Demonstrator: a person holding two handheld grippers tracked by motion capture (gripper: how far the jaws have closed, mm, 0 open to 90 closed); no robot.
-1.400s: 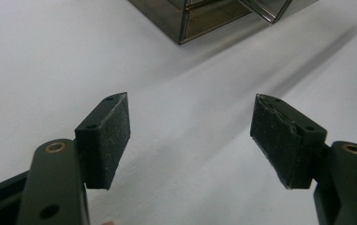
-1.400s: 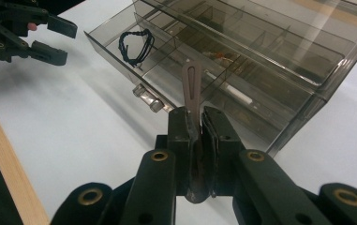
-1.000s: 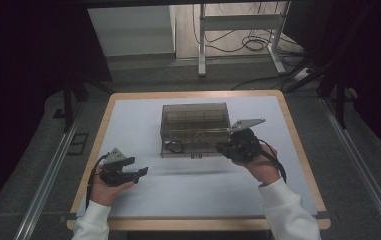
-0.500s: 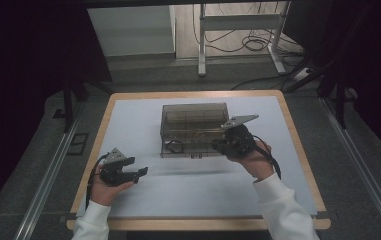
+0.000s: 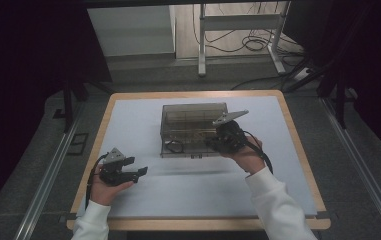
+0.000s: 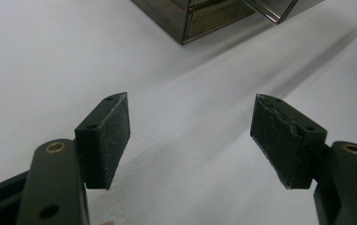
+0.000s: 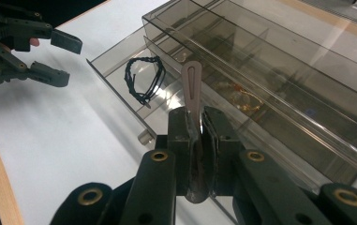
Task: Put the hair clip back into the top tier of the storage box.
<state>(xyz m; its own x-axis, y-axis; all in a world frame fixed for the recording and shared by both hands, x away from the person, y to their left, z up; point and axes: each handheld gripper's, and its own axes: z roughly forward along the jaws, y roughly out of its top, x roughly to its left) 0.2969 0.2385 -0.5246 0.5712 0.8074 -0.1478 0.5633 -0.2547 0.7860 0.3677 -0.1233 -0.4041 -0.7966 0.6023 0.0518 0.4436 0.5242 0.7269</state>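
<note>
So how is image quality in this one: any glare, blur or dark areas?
High view: table evenly lit, surroundings almost black. Right gripper view: white glare on the clear drawer box; the clamped flat strip stays sharp. Left gripper view: pads sharp, box corner behind slightly soft, long soft shadows.

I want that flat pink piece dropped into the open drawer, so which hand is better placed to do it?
Right. The right gripper already has its jaws shut on the flat pink piece, poised above the open drawer of the smoky clear box. The left gripper sits open over bare table, well short of it.
</note>
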